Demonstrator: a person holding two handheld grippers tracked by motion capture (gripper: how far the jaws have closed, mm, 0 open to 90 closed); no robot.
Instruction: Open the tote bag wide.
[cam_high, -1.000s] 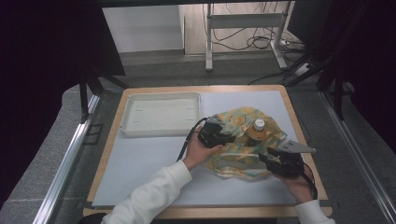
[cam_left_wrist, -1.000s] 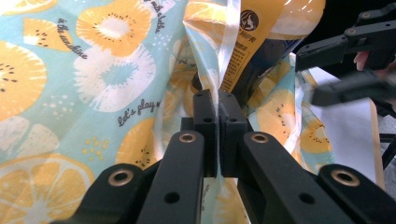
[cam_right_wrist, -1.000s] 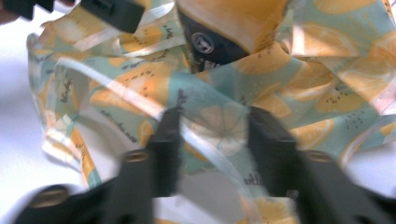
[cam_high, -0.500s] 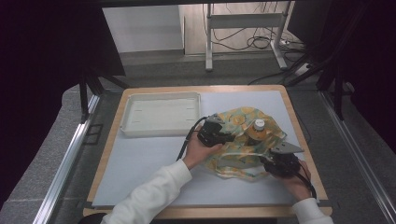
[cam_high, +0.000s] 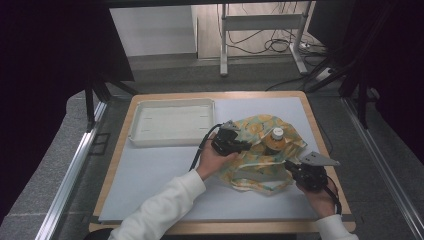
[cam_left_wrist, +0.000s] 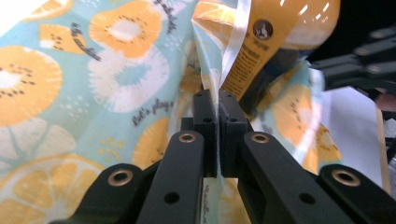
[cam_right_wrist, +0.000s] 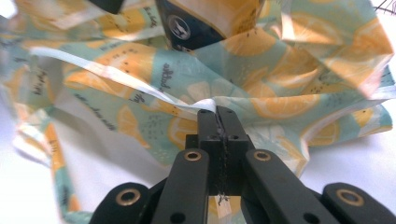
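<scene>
Pinching the fruit-print cloth (cam_high: 260, 160) from two sides, I have both tools clamped on it. My left gripper (cam_high: 239, 145) bites the cloth's edge on the side that faces the white tray (cam_high: 172, 122); in the left gripper view (cam_left_wrist: 218, 135) its jaws are pressed together with a fold of the fabric squeezed between the pads, just beside the bottle (cam_left_wrist: 275, 42), whose orange label rises right behind that fold. My right gripper (cam_high: 295, 170) holds the near corner of the cloth, on the side away from the tray; its jaws have just been closing, and in the right gripper view (cam_right_wrist: 218, 135) they now stand together with a thin white-edged hem of the cloth (cam_right_wrist: 280, 93) caught between them. The cloth lies crumpled on the pale table mat (cam_high: 150, 185), to the right of the tray and not touching it. The bottle (cam_high: 275, 140) stands upright in the middle of the cloth, with its white cap poking out above the fabric gathered round it. My left hand (cam_high: 212, 160) rests on the mat just beside the cloth's tray-side edge, and my right hand (cam_high: 320, 192) sits at the cloth's near corner, close to the wooden rim of the table (cam_high: 225, 227).
</scene>
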